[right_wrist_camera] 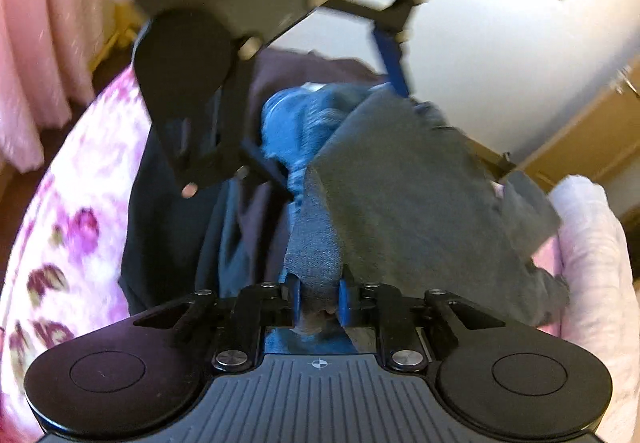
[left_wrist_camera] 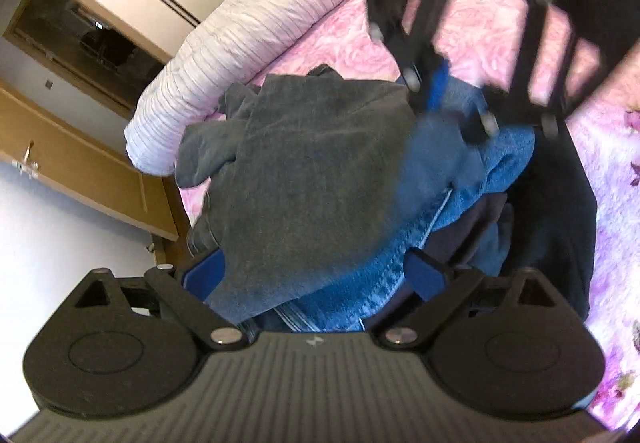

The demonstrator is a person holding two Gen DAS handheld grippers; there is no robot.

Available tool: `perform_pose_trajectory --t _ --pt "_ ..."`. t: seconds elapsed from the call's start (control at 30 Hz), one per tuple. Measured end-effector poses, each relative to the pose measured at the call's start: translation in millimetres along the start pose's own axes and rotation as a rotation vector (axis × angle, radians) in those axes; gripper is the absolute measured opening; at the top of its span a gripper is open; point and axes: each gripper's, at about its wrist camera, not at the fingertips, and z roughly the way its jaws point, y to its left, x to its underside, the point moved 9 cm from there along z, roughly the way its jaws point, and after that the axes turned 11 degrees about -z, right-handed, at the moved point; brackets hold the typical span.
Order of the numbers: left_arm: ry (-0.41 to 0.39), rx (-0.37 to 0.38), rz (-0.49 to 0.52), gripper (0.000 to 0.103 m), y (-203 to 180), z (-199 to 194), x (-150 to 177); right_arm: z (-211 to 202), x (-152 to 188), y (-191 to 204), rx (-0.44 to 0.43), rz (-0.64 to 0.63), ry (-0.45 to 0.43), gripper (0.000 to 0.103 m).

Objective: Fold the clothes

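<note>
Bed [left_wrist_camera: 352,43], pink rose-pattern cover w/ darker purple flowers toward one side. Directly on it: a pile of clothes, i.e. grey garment [left_wrist_camera: 312,171] on top, blue denim [left_wrist_camera: 492,171] under it, dark navy piece [left_wrist_camera: 560,211] spread beneath at the side. Rolled white ribbed quilt [left_wrist_camera: 224,55] lies along bed edge, just beside the pile.

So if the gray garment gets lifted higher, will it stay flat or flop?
Likely flop: the gray garment already drapes and creases between the right gripper, shut on a bunched edge, and the open left gripper. Probably fairly heavy for cloth, since it looks thick like denim. Unlikely to slip; the weave looks coarse.
</note>
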Motion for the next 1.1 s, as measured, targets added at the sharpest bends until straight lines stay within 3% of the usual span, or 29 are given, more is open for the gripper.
perform_pose_trajectory --t 0.17,0.2,0.23,0.27,0.33,0.4,0.6,0.83,1.0,1.1 --pt "-0.115 0.007 0.083 0.094 2 -2 -40 -54 12 -46 0.070 0.140 -0.044 0.013" --pt "-0.134 0.010 0.094 0.090 3 -2 -50 -64 15 -55 0.081 0.181 -0.053 0.012" --pt "-0.151 0.012 0.106 0.077 3 -1 -62 -73 18 -62 0.096 0.209 -0.057 0.012" --pt "-0.165 0.011 0.111 0.070 4 0 -73 -82 20 -67 0.113 0.229 -0.058 0.012" --pt "-0.188 0.013 0.109 0.040 5 -2 -95 -101 27 -78 0.126 0.301 -0.065 0.011" --pt "-0.215 0.027 0.102 0.027 3 -8 -117 -120 38 -82 0.144 0.354 -0.067 0.011" --pt "-0.330 0.101 0.138 0.027 -46 -44 -185 -198 81 -76 0.218 0.521 -0.086 0.011" --pt "-0.433 0.257 0.202 0.028 -178 -88 -279 -324 173 -23 0.304 0.800 -0.078 0.010" --pt "-0.445 0.431 0.200 0.029 -309 -104 -340 -400 278 50 0.350 1.122 -0.022 0.010" --pt "-0.388 0.554 0.176 0.041 -381 -109 -357 -428 359 110 0.356 1.376 0.018 0.011"
